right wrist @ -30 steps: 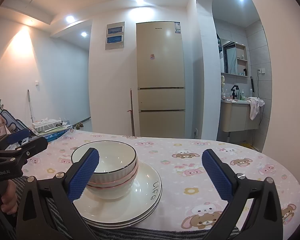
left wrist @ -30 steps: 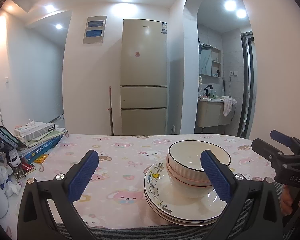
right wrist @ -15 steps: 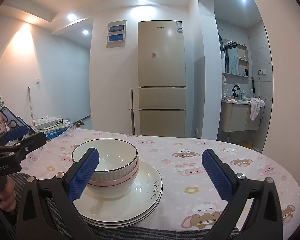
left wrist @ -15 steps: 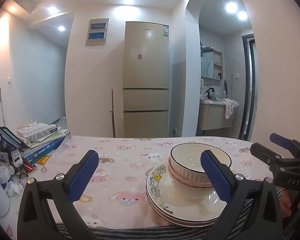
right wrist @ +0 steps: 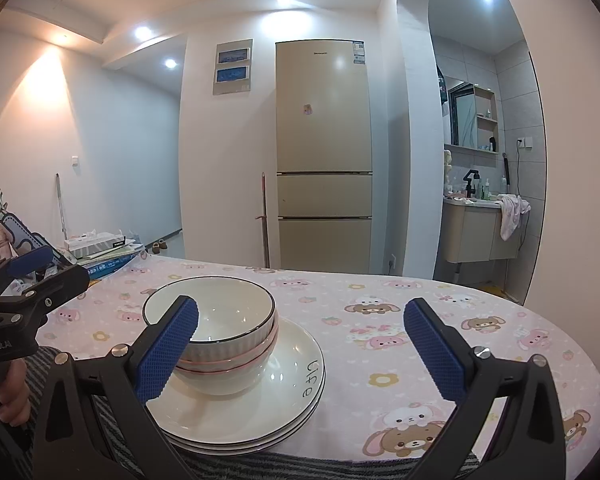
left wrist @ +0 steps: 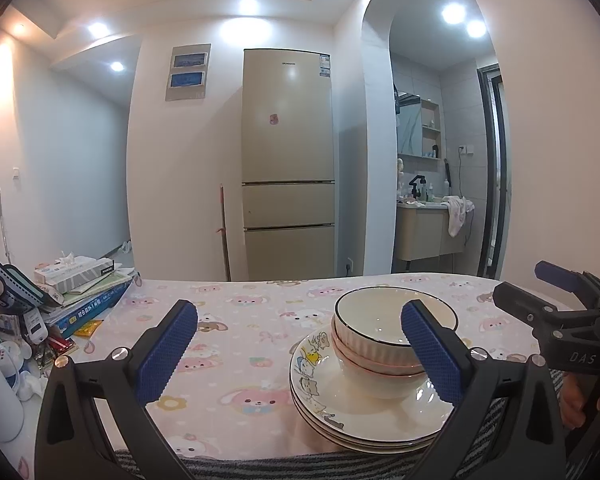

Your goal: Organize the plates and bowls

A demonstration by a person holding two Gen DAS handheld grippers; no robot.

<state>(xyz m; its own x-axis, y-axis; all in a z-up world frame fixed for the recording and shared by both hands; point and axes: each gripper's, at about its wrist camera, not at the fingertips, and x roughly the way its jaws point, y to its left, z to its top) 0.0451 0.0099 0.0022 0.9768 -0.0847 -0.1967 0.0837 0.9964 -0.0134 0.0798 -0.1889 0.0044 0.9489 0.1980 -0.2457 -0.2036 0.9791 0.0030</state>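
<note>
- Nested bowls (left wrist: 394,330) were seen stacked on a pile of plates (left wrist: 364,420) near the front edge of the pink-clothed table (left wrist: 240,340)
- The left gripper (left wrist: 296,354) was held with jaws wide, gripping nothing
- The right gripper (right wrist: 300,354) was likewise held wide and empty

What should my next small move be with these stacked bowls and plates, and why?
Probably ease the right tool forward and left around the top bowl. Both tools are open and empty, and the bowls sit nested on the plate stack by the near table edge, with the left tool held back.
</note>
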